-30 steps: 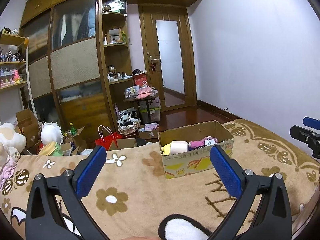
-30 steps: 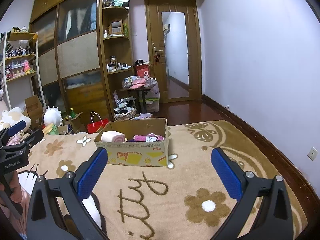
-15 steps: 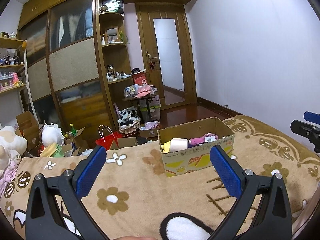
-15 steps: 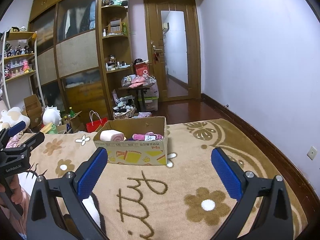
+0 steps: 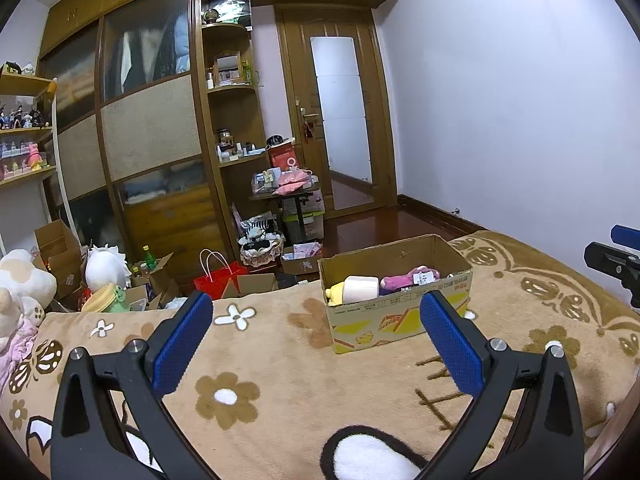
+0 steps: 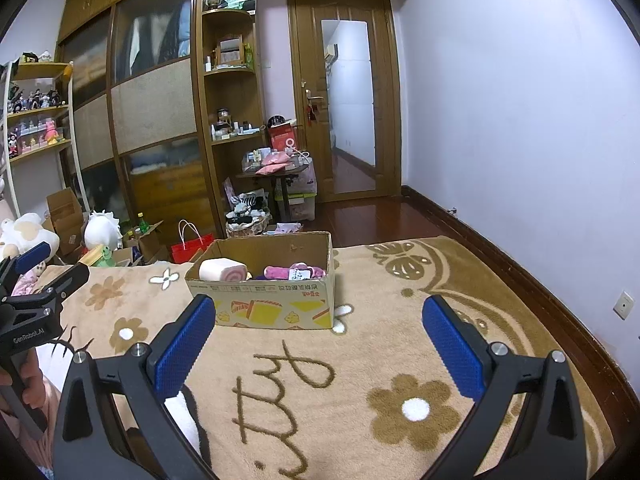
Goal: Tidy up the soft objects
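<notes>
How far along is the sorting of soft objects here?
Done: a swiss-roll plush and pink soft items lie in the cardboard box. In hand: nothing; left gripper and right gripper are open. Left: plush toys beyond the blanket's left end.

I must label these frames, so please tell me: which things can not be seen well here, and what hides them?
- Cardboard box, right wrist view: its floor is hidden by the pink toy and the roll.
- Tag on the pink toy, left wrist view: print too small to read.
- Right gripper, left wrist view: cut off by the frame edge.
- Plush toys, left wrist view: cut off at the left edge.
</notes>
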A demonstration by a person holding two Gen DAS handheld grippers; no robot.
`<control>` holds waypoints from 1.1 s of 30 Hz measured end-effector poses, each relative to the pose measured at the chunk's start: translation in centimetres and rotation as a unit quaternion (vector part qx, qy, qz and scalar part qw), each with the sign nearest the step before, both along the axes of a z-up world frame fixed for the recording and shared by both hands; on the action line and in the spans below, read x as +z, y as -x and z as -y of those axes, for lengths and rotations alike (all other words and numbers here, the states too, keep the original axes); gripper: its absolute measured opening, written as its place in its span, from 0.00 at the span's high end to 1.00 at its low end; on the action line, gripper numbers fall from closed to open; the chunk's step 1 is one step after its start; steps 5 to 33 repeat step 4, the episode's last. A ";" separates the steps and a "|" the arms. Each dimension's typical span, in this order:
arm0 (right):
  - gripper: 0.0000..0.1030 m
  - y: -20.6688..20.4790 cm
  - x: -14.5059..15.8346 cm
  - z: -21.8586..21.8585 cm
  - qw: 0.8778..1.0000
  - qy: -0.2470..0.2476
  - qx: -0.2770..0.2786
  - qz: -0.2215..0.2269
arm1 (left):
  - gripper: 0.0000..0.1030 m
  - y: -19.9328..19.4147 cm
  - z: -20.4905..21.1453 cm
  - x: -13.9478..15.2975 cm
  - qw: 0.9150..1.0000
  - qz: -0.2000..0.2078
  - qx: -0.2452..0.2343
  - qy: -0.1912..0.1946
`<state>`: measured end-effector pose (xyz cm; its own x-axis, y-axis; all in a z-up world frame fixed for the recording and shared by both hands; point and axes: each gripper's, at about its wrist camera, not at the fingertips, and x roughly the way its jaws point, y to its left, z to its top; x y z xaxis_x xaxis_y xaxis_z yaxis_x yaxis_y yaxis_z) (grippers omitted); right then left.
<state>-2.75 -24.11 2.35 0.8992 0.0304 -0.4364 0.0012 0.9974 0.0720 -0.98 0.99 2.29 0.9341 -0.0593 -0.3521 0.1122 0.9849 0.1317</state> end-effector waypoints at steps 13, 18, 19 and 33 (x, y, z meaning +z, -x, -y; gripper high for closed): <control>0.00 -0.1 0.1 0.1 1.000 0.000 -0.001 0.001 | 0.01 0.0 0.0 -0.1 1.000 -0.001 -0.001 0.002; 0.00 -0.1 0.1 0.1 1.000 0.000 -0.001 0.001 | 0.01 0.0 0.0 -0.1 1.000 -0.001 -0.001 0.002; 0.00 -0.1 0.1 0.1 1.000 0.000 -0.001 0.001 | 0.01 0.0 0.0 -0.1 1.000 -0.001 -0.001 0.002; 0.00 -0.1 0.1 0.1 1.000 0.000 -0.001 0.001 | 0.01 0.0 0.0 -0.1 1.000 -0.001 -0.001 0.002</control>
